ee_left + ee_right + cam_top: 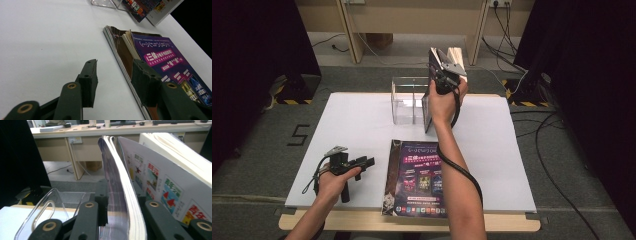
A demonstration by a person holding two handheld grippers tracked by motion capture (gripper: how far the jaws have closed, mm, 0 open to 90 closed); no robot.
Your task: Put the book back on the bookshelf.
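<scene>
bg: wood desk (412, 22) | black curtains (257, 45) | floor cables (552, 135)

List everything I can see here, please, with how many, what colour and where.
Magazine: one, purple cover, flat at the table's near edge.
Upright magazine: one, purple, standing between the right claw's jaws at the holder.
White book: one, upright beside it.
Clear holder: one, see-through, far middle.
Table: one, white top.
Left claw: black, open, low near the flat magazine.
Right claw: black, raised at the holder.
</scene>
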